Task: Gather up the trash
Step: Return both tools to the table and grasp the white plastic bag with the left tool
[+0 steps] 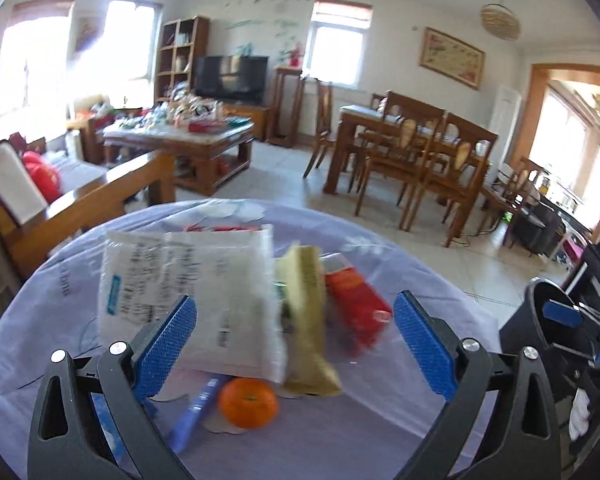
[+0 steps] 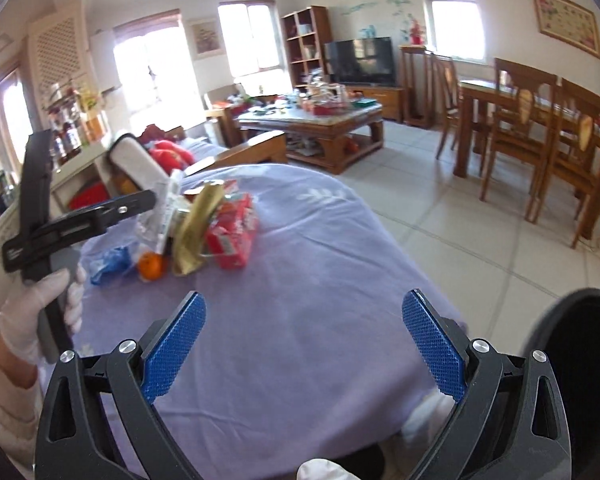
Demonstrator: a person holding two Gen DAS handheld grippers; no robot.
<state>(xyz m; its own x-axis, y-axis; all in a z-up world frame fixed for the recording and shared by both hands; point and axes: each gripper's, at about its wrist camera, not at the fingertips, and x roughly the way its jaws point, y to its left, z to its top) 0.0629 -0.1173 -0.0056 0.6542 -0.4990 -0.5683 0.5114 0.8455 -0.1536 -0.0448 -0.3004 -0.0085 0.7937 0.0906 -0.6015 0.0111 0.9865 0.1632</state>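
The left gripper point(image 1: 296, 344) has its 2 blue textured fingers point(image 1: 166, 346) spread wide, and nothing is pressed between them. It hangs over a round table with a lilac cloth point(image 1: 400, 408). The trash lies in 1 loose pile on this cloth.

In the left wrist view, a white plastic mailing bag with a printed label point(image 1: 204, 296) is at 12 o'clock from the gripper. A crumpled yellow-green wrapper point(image 1: 310, 320) touches its right edge, and a red cardboard box point(image 1: 358, 308) is at 1 o'clock beside the wrapper. A small orange mandarin point(image 1: 248, 403) sits close at 6 o'clock of the bag, with a blue plastic wrapper point(image 1: 198, 412) just beside it on the left. The pile is a little blurred.

The right gripper point(image 2: 304, 346) also has its blue fingers point(image 2: 434, 350) wide apart and empty, over a bare part of the cloth. In its view the pile is at 11 o'clock, well apart from it. A hand in a white glove point(image 2: 40, 320) holds the left gripper's black handle at 9 o'clock. A dark round bin point(image 2: 580, 360) stands off the table edge at 3 o'clock.
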